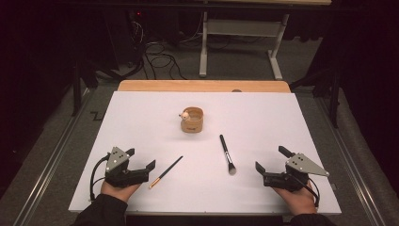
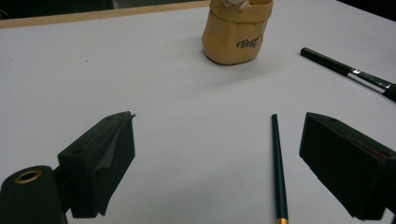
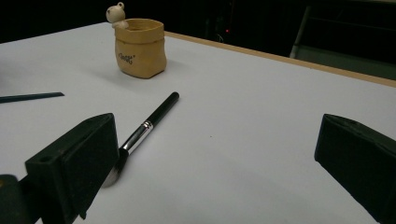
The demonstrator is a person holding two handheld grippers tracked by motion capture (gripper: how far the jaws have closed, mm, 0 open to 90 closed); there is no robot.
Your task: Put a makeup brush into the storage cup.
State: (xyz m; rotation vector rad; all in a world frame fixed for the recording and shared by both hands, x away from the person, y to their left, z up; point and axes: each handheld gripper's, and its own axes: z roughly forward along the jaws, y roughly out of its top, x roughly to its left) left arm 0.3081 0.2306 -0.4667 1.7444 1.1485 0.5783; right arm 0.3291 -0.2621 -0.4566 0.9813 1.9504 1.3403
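1. The left gripper (image 1: 143, 159) is held low over the near left of the table with its jaws spread wide and nothing between the pads; in the left gripper view the thin brush (image 2: 279, 173) lies flat on the sheet just inside the right-hand jaw, untouched. That placement suggests the brush is being lined up for a pick.
2. The right gripper (image 1: 271, 159) is held at the near right, its jaws likewise wide and empty, with the thick brush (image 3: 140, 133) lying just beyond its left-hand jaw.
3. The jaw blocks are matt black and wedge-shaped, with flat inner faces suited to pinching slim handles.
4. The thin brush (image 1: 165, 172) is a slender dark stick with a gold band near its near end; it lies slantwise just beside the left gripper.
5. The thick brush (image 1: 227, 154) has a glossy black handle, a silver collar and a soft, rounded tuft pointing toward the person.
6. The cup (image 1: 192, 119) stands upright at mid-table, well apart from both brushes; it is tan, shaped like a soft crumpled sack, with a small bear figure on its rim. It is judged to be the holder meant for the brushes.
7. The table (image 1: 141, 117) is covered by a smooth white sheet, with a wooden edge at the far side.
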